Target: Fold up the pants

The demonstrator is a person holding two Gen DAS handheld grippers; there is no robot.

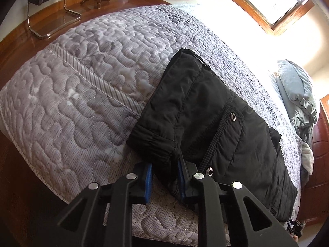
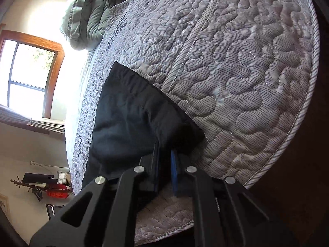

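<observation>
Black pants (image 1: 205,111) lie folded over on a grey quilted bed (image 1: 82,82), with the waistband and metal eyelets facing up. My left gripper (image 1: 164,164) has its blue-padded jaws around the elastic cuff end (image 1: 156,142) of the folded layer, with cloth bunched between them. In the right wrist view the pants (image 2: 127,119) show as a dark flat panel on the bed (image 2: 246,82). My right gripper (image 2: 165,154) holds the near corner of the cloth between its blue pads.
A green-grey duvet (image 1: 298,94) is heaped at the head of the bed and shows in the right wrist view (image 2: 88,14). A chrome-legged chair (image 1: 51,6) stands on the wooden floor past the foot. A window (image 2: 30,76) lies beyond the far side.
</observation>
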